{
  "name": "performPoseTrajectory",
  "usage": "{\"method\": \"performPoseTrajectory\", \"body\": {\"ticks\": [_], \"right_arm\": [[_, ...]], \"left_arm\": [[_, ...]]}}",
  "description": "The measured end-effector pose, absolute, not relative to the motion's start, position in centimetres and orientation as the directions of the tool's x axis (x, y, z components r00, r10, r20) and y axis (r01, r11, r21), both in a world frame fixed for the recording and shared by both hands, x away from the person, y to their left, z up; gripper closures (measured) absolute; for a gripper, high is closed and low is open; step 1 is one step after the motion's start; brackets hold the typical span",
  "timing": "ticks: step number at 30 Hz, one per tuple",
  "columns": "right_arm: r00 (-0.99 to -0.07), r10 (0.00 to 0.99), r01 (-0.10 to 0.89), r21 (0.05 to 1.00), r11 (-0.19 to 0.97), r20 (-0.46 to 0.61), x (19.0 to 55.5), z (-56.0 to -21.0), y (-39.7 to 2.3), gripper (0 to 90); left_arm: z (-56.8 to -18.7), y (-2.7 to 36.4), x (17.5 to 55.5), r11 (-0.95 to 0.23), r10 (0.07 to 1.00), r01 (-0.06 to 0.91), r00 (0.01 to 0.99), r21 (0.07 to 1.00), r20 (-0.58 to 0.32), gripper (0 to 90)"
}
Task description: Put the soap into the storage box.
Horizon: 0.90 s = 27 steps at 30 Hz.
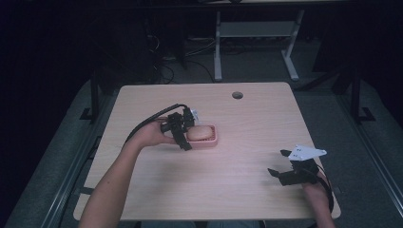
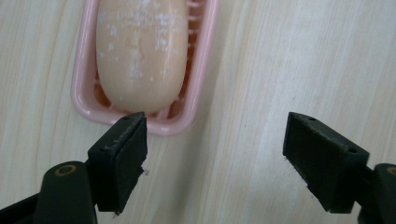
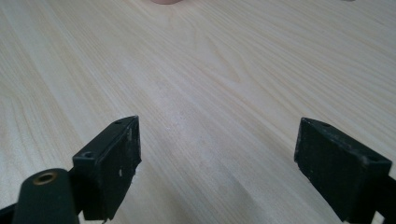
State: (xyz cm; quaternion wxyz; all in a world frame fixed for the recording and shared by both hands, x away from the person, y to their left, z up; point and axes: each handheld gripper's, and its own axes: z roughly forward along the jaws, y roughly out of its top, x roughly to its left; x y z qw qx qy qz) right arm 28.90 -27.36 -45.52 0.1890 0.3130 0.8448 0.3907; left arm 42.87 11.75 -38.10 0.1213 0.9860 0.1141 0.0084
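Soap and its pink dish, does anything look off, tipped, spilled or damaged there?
Nothing stands out. The soap lies flat inside the pink dish, which sits level on the table. The white flecks on the soap look like surface marks. The left gripper is open beside the dish.

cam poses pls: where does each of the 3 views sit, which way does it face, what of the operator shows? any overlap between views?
High view: fixed above the person's side, facing forward and down on the light wooden table; both forearms, left gripper, right gripper.
Left gripper view: rides the left gripper, looking down past its open jaws at the pale oval soap bar in the pink ribbed plastic dish.
Right gripper view: rides the right gripper, low across bare tabletop; jaws open.
Shared: high and left gripper views both show soap and dish.
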Motion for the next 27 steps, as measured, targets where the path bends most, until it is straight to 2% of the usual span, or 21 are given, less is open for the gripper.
{"method": "performPoseTrajectory", "body": {"ticks": [27], "right_arm": [[-0.733,0.677,0.386,0.780,0.492,-0.065,28.9,-45.6,-27.2,14.3]], "left_arm": [[-39.1,16.1,39.6,-0.916,0.280,0.271,0.960,0.294,-0.013,21.2]]}}
